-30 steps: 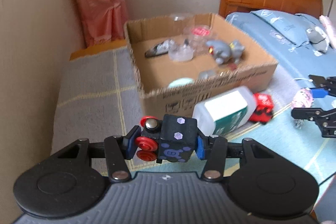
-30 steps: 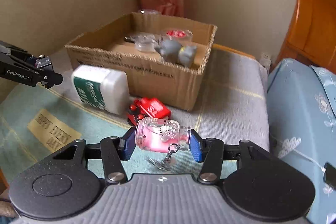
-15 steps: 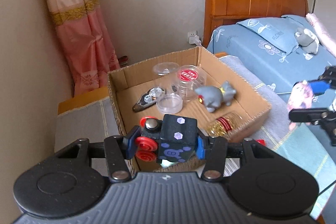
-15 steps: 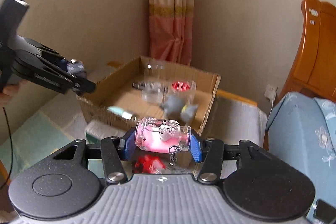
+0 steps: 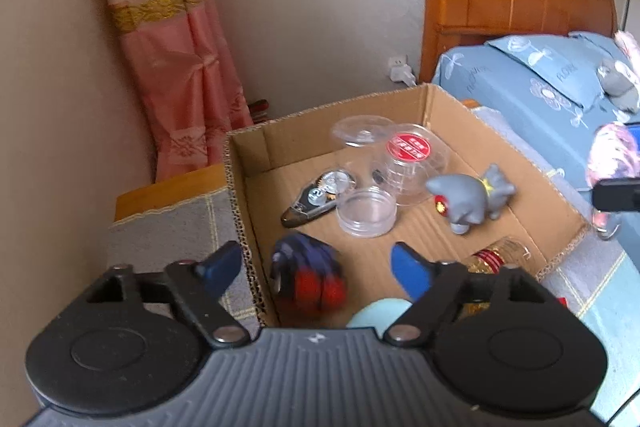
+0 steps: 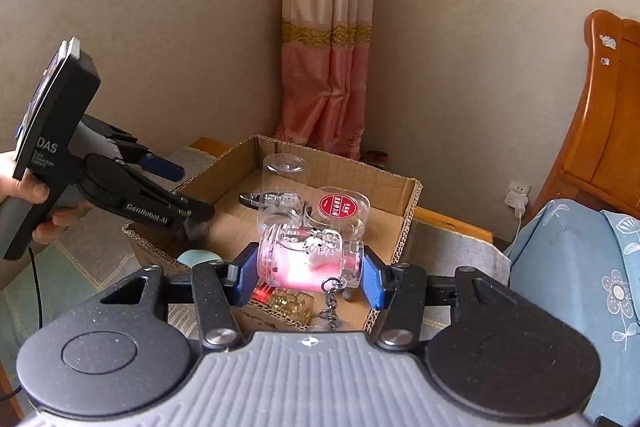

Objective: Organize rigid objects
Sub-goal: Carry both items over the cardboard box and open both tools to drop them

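My left gripper [image 5: 316, 263] is open above the near-left corner of the cardboard box [image 5: 240, 183]. The dark fidget cube with red buttons [image 5: 306, 277] is blurred between the spread fingers, free of both pads, falling into the box. My right gripper [image 6: 308, 277] is shut on a clear jar with pink filling and a keychain [image 6: 310, 259], held above the box's near edge [image 6: 408, 223]. The left gripper also shows in the right wrist view [image 6: 188, 195], over the box's left wall.
The box holds clear plastic containers [image 5: 366, 211], a red-lidded jar [image 5: 412, 157], a grey toy animal [image 5: 468, 197], a dark metal tool [image 5: 316, 199], a jar of gold beads [image 5: 498, 255] and a pale blue round object [image 5: 378, 313]. A bed [image 5: 540, 91] lies right, a curtain [image 5: 172, 39] behind.
My left gripper has opened and let go of the fidget cube, which drops into the box. My right gripper has carried the pink jar closer over the box.
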{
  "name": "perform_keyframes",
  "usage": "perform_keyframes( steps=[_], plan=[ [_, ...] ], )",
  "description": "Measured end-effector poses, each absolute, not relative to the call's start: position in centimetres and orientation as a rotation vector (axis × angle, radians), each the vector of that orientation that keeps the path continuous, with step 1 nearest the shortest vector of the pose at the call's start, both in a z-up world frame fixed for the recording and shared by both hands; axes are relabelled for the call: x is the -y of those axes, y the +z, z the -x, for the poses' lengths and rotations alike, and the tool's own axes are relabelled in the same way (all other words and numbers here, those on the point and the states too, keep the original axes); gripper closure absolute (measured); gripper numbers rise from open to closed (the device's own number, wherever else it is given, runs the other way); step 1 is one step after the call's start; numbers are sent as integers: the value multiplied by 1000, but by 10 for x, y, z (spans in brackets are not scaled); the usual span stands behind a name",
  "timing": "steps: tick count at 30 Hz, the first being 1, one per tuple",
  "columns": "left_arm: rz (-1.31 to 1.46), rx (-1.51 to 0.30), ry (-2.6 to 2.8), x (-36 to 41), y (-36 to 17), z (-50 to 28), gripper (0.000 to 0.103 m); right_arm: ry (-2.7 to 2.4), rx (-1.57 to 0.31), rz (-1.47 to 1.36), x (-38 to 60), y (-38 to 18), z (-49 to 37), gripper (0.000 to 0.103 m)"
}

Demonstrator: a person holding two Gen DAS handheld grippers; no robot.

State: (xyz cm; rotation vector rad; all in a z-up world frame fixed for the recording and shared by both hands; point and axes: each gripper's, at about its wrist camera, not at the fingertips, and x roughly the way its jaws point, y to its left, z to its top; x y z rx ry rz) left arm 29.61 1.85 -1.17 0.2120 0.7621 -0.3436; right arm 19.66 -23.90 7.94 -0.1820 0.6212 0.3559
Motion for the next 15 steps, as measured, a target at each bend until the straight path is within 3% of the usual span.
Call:
perform_keyframes(
  steps=[6,15],
  plan=[
    [-214,-734,-363,-25,-6,-276,8,348,-635,178,240,80,-225,46],
    [-220,-700,-380,-28,0,-250,7,304,-676,171,243,75,-282,46]
  ],
)
